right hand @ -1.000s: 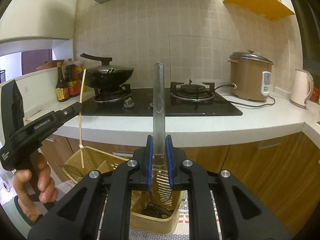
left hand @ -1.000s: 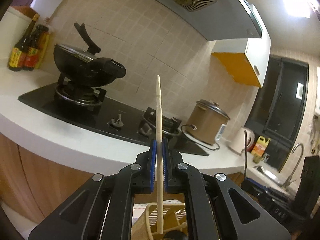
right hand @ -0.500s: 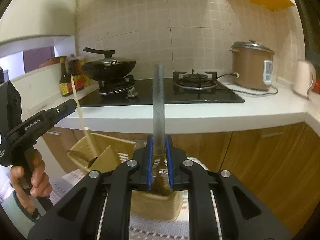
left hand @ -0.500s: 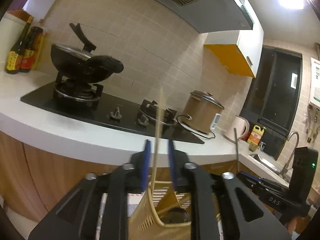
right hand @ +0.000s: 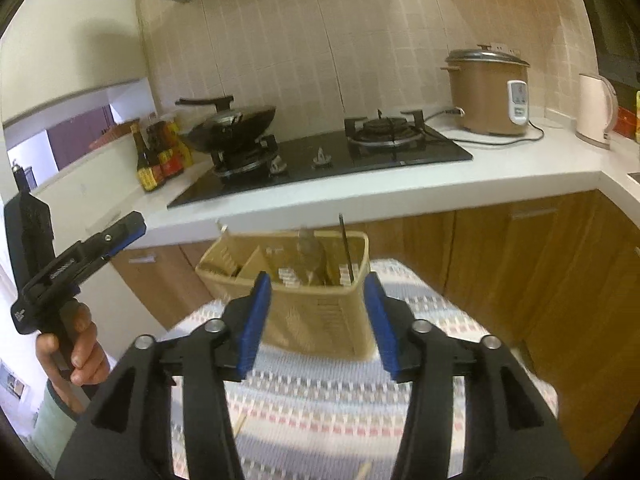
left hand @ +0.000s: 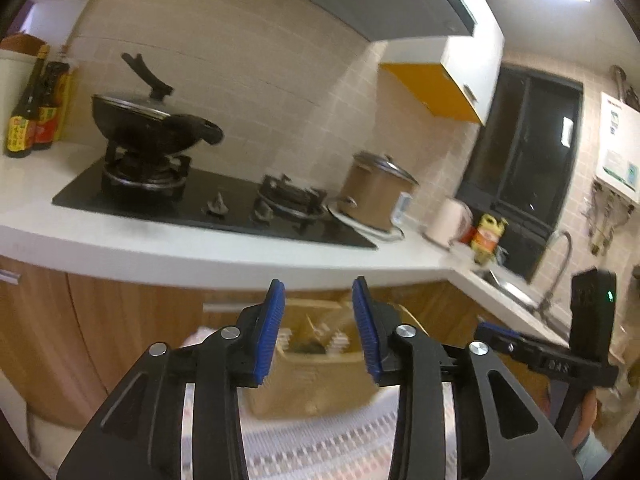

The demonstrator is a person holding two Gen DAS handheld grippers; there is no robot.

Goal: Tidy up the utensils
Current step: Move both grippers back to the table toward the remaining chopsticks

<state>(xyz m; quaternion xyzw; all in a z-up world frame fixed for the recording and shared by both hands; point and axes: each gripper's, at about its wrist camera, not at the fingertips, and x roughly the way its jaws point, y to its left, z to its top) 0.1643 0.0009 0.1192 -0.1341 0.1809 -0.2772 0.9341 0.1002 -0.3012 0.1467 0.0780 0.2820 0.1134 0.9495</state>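
Observation:
A beige slotted utensil basket (right hand: 320, 320) stands on a striped cloth (right hand: 320, 408), below the counter's edge. In it I see a grey spatula (right hand: 310, 254), a thin dark utensil handle (right hand: 345, 246) and a pale chopstick tip (right hand: 222, 227). My right gripper (right hand: 317, 278) hovers in front of the basket, jaws opening, nothing between the blue pads (right hand: 256, 320). My left gripper (left hand: 319, 285) is also back from the blurred basket (left hand: 312, 376), jaws opening and empty. It shows at the left of the right wrist view as the left gripper (right hand: 120, 232), held by a hand (right hand: 80, 356).
A white counter (right hand: 400, 188) carries a black hob (right hand: 320, 156) with a wok (right hand: 234, 124), sauce bottles (right hand: 154, 156), a rice cooker (right hand: 488, 92) and a kettle (right hand: 596, 112). Wooden cabinet doors (right hand: 520, 264) stand behind the basket. Small pale sticks (right hand: 241, 426) lie on the cloth.
The left gripper let go of its wooden chopstick and the right let go of the spatula; both utensils now stand in the basket. Both grippers opened and drew back from it.

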